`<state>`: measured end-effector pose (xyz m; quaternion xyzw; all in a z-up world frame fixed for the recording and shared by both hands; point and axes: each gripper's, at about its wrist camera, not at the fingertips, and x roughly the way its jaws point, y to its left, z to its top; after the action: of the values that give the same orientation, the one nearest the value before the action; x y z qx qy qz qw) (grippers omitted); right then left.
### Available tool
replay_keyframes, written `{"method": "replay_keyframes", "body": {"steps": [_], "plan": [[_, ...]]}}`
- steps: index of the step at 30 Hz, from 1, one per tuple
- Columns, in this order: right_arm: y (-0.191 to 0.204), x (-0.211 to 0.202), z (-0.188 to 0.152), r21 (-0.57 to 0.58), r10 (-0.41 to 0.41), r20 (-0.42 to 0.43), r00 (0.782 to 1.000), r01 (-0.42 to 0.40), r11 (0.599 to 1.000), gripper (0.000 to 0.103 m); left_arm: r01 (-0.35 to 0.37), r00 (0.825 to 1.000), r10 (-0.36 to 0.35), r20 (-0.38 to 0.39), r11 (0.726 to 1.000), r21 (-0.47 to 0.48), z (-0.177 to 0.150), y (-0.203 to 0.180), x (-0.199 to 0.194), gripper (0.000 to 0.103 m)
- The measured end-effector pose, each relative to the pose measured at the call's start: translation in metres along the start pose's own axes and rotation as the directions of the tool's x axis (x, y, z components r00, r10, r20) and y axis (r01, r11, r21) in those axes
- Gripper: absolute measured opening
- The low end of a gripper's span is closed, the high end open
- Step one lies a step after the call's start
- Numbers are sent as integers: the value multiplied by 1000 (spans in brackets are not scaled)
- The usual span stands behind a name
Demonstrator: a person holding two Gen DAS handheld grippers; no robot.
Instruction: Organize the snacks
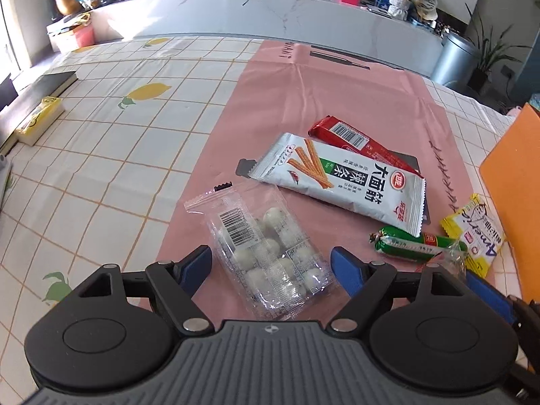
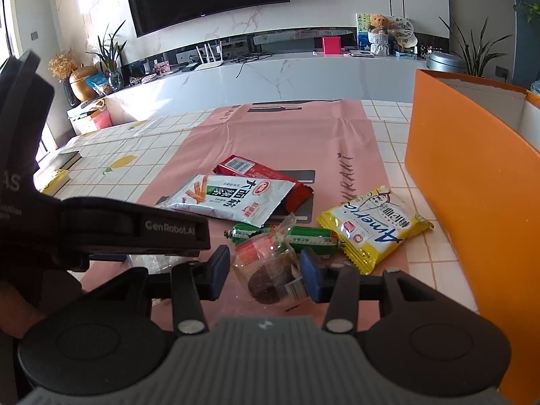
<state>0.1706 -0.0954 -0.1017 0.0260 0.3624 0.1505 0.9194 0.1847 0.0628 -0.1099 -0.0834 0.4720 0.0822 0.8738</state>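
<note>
A counter (image 1: 101, 155) covered with a checked cloth with lemon prints is seen, and a pink sheet (image 1: 303, 94) is spread over its middle. The snacks are gathered on this sheet.

The left gripper (image 1: 271, 261) is held with its jaws wide apart. A clear packet of white balls (image 1: 266, 253) lies flat on the pink sheet between the two blue pads, but it is not touched by them.

The right gripper (image 2: 266, 271) is closed to a middle width on a clear wrapped snack (image 2: 270, 270) with a dark round piece inside; both blue pads are pressed on the wrapper. It cannot be told if this snack is lifted or rests on the sheet.

Beyond the clear packet, a white pouch with orange sticks printed on it (image 1: 341, 179) is laid partly over a red packet (image 1: 351, 138). A green sausage stick (image 1: 415, 243) is placed near them, toward the right edge of the counter, and a yellow packet (image 1: 476, 233) lies just beside it, at the edge of the sheet.

An orange box (image 2: 472, 182) is stood at the right edge of the counter, near the yellow packet. Its top is open, and a pale inner wall is visible, but what is in it cannot be seen.

Near the left edge of the counter, a dark book (image 1: 44, 84) and a small yellow pack (image 1: 40, 118) are placed, well apart from the snacks.
</note>
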Motion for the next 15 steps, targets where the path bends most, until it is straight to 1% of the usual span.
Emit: {"method": "replay_keyframes", "body": {"steps": [3,5,7,10,13,15], "plan": [[1,0,0,-12,10,-9,1000,-10,1000,45,37,999,-36,-28,998,42,-2,12,-5,88],[4,-1,-1,-22,14,-10,1000,-14,1000,45,55,997,-51,-52,994,96,-5,19,-9,86],[4,-2,-1,-13,32,-21,999,-32,999,45,80,995,-73,-67,989,123,-9,28,-14,85],[1,-3,-1,11,48,-35,998,-48,999,45,98,992,-84,-90,983,157,-14,40,-19,83],[0,-5,-1,19,74,-49,996,-73,997,45,99,991,-80,-111,981,168,-17,50,-23,83],[2,-7,-2,2,84,-52,995,-84,996,46,95,992,-80,-98,984,152,-18,53,-27,83]]}}
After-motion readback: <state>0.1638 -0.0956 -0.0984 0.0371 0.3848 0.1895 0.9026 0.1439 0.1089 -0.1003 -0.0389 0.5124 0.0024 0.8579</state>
